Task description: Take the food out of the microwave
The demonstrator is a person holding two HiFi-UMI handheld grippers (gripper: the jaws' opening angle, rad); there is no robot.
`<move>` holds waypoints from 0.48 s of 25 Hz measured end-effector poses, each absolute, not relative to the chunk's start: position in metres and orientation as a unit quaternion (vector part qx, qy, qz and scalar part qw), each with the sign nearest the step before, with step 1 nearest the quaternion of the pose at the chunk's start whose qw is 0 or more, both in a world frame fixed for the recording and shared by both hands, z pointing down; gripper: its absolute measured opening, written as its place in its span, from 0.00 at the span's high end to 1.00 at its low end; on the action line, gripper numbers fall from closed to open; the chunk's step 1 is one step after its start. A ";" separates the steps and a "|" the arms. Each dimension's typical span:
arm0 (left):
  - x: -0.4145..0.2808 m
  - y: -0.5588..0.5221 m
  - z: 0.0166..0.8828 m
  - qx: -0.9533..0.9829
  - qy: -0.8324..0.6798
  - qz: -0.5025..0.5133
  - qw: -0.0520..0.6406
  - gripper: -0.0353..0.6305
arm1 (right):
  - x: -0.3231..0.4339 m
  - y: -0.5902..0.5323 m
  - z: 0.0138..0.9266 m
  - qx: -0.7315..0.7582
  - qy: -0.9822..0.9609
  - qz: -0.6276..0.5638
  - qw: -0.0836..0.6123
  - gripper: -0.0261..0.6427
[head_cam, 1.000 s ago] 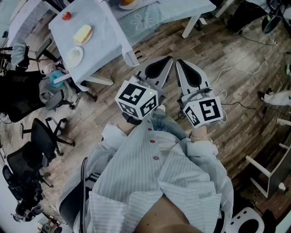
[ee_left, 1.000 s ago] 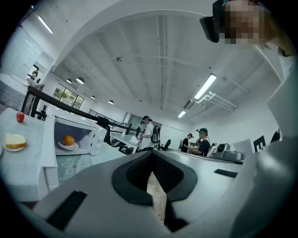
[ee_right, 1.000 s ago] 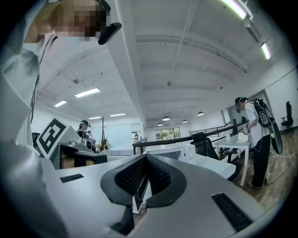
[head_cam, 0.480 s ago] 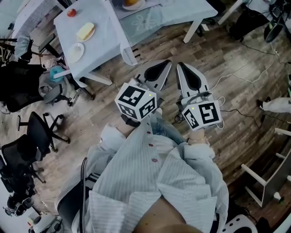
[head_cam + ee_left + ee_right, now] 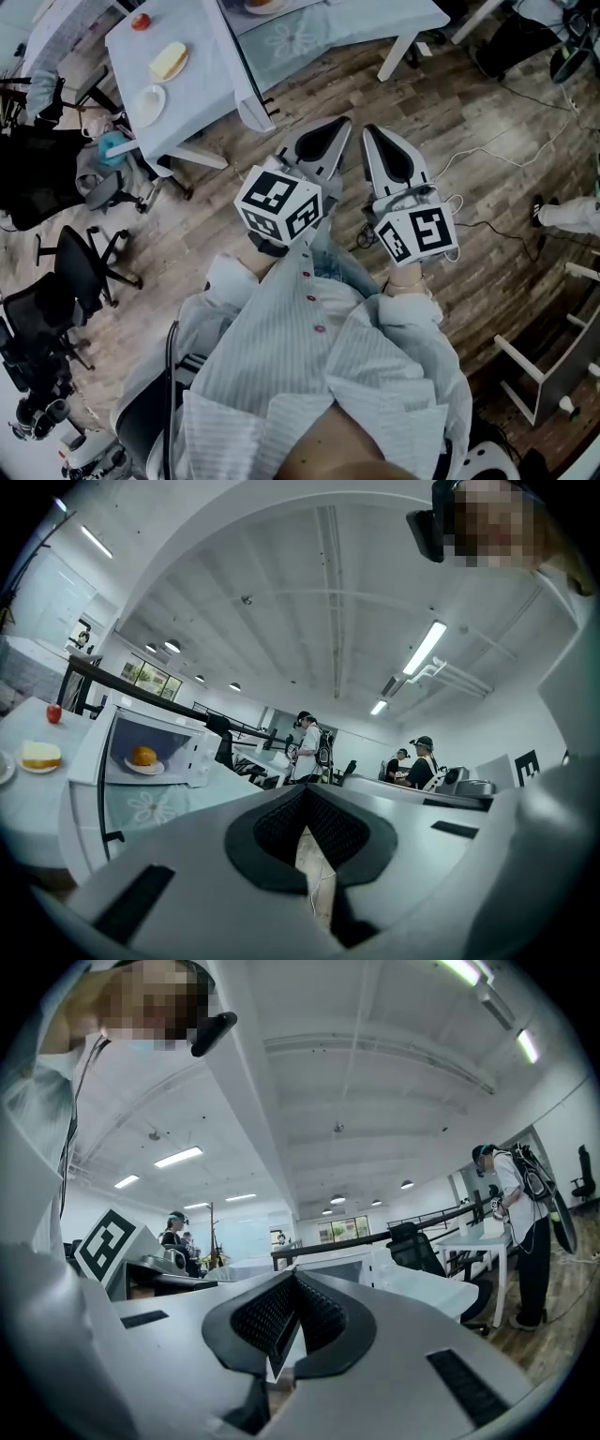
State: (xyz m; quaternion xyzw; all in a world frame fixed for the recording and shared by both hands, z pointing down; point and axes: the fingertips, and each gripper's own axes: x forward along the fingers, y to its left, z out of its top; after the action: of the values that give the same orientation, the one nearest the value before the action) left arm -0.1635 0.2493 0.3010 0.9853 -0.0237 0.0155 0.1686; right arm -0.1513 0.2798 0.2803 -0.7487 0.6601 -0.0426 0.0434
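Observation:
The white microwave (image 5: 150,747) stands on a white-clothed table (image 5: 197,84) ahead and to the left, with its door open. Inside it an orange piece of food (image 5: 142,756) lies on a small plate. In the head view, my left gripper (image 5: 343,125) and right gripper (image 5: 371,129) are side by side over the wooden floor, short of the table. Both point level towards it. The left gripper (image 5: 305,797) and right gripper (image 5: 292,1281) have their jaws pressed together with nothing between them.
On the table are a red apple (image 5: 141,21), a bread slice on a plate (image 5: 169,61) and an empty plate (image 5: 150,101). Office chairs (image 5: 84,272) crowd the left. Cables (image 5: 487,141) trail over the floor at right. Several people (image 5: 309,747) stand further back.
Both grippers have edged slightly towards the table and stay shut. The head view has shifted a little, so the table sits further up and left.

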 end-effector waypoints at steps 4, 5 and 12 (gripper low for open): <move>-0.138 0.237 0.300 0.987 -0.028 0.012 0.161 0.94 | -0.127 0.268 0.280 -0.745 0.665 -0.045 0.043 0.91; -0.132 0.231 0.299 0.987 -0.031 0.011 0.158 0.94 | -0.121 0.262 0.280 -0.743 0.666 -0.044 0.041 0.91; -0.081 0.186 0.294 0.986 -0.053 0.000 0.158 0.94 | -0.075 0.217 0.281 -0.727 0.684 -0.050 0.035 0.91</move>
State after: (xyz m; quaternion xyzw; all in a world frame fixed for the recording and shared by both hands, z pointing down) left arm -0.0808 0.1865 0.2942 0.9859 -0.0533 -0.0001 0.1583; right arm -0.0746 0.2165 0.2810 -0.7268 0.6841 -0.0499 0.0354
